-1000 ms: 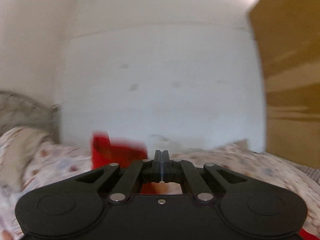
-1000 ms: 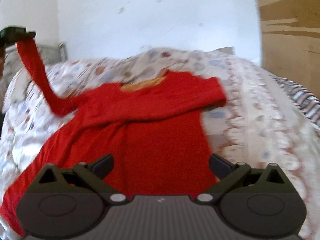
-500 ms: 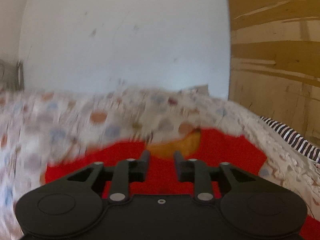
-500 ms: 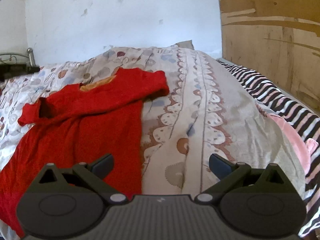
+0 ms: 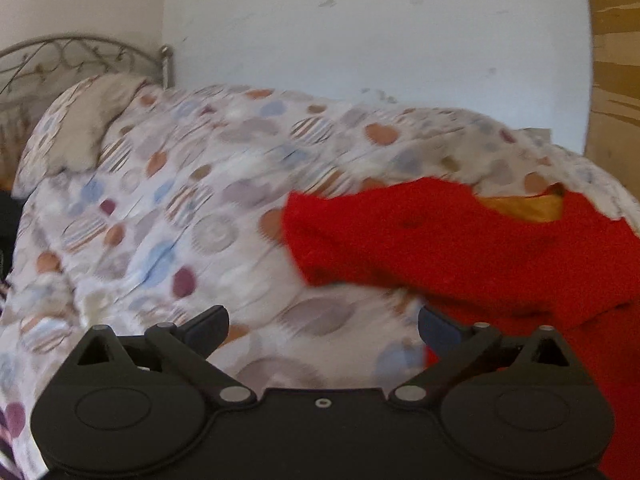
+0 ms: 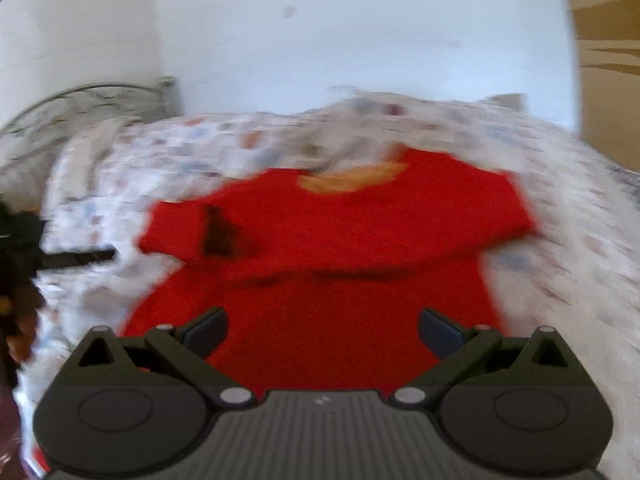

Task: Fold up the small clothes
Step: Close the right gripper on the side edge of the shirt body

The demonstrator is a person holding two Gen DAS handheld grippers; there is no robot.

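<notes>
A small red long-sleeved top (image 6: 340, 260) with an orange inner collar lies flat on the patterned bedspread (image 5: 180, 208), both sleeves folded across the chest. In the left wrist view the top (image 5: 460, 240) lies to the right. My left gripper (image 5: 322, 330) is open and empty above the bedspread, left of the top; it also shows at the left edge of the right wrist view (image 6: 60, 258). My right gripper (image 6: 322, 330) is open and empty over the top's lower part.
A metal headboard (image 5: 80, 52) and a pillow (image 5: 80, 128) are at the left. A white wall (image 5: 360, 32) stands behind the bed and a wooden panel (image 5: 616, 80) at the right.
My left gripper let go of the left sleeve, which now lies folded across the chest, opened wide and drew off to the left. My right gripper swung right, then back over the top.
</notes>
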